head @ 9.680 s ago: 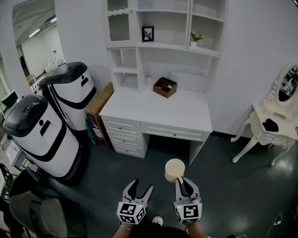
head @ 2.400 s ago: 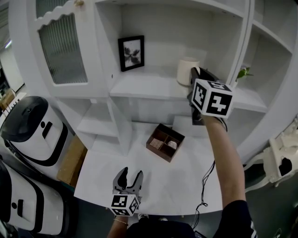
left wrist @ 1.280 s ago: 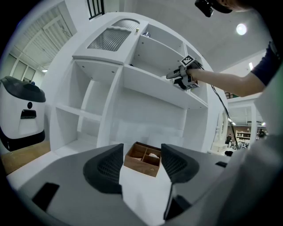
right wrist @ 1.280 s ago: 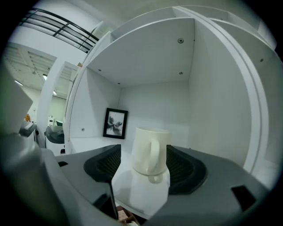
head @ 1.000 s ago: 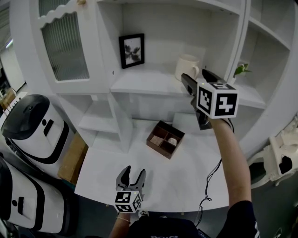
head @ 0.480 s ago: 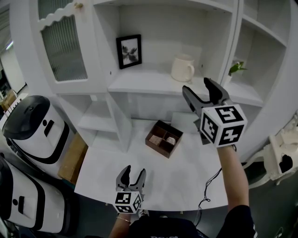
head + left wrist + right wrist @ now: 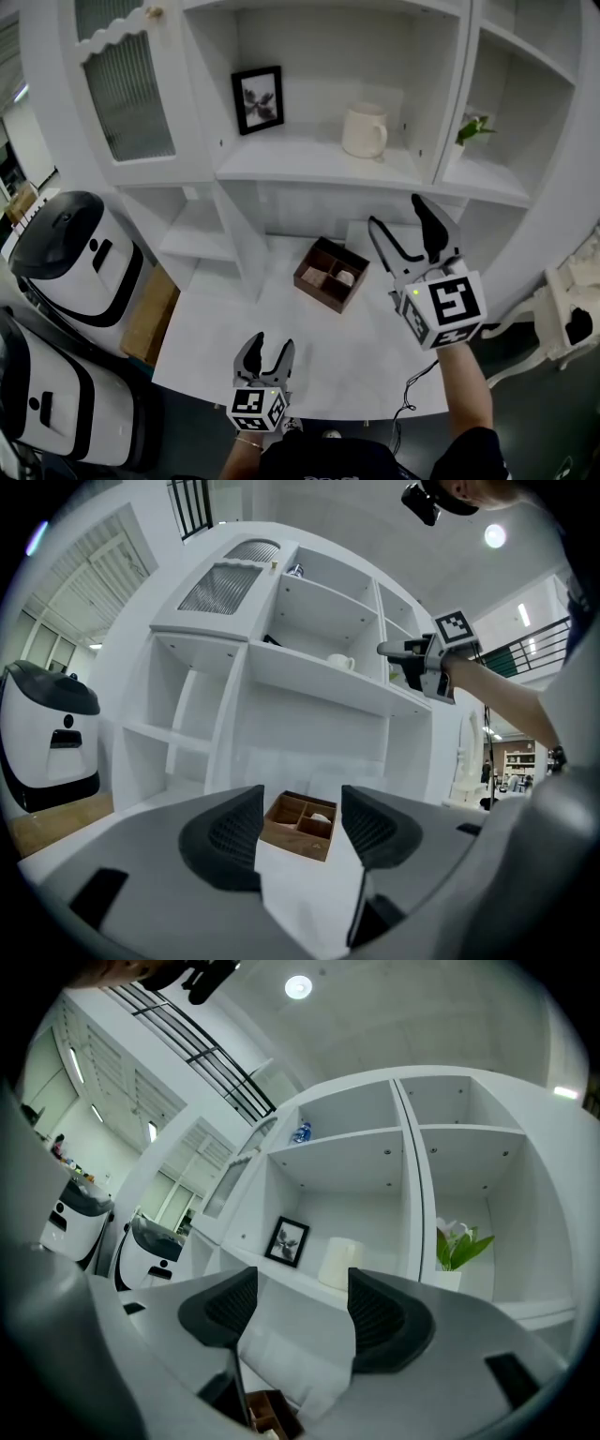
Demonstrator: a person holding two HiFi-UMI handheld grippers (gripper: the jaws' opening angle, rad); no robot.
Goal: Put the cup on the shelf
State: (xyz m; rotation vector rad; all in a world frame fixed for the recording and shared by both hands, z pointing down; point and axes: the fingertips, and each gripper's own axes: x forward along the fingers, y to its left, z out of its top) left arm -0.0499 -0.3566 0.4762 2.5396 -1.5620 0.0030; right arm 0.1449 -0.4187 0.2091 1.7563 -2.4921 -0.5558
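The cream cup (image 7: 364,129) stands upright on the white shelf (image 7: 309,161), right of a framed picture (image 7: 257,98), with its handle to the right. It also shows as the cup (image 7: 338,1263) past the right gripper's jaws and as a small cup (image 7: 339,661) in the left gripper view. My right gripper (image 7: 413,233) is open and empty, below and in front of the shelf, apart from the cup. My left gripper (image 7: 264,353) is open and empty, low over the desk's front edge.
A brown divided box (image 7: 331,274) sits on the white desk top (image 7: 234,328). A small potted plant (image 7: 469,130) stands in the compartment to the right. A glass cabinet door (image 7: 125,84) is at the left. Two black-and-white machines (image 7: 64,253) stand on the floor at the left.
My right gripper let go of the cup on the shelf, opened, and drew back and down toward me. The left gripper stayed put.
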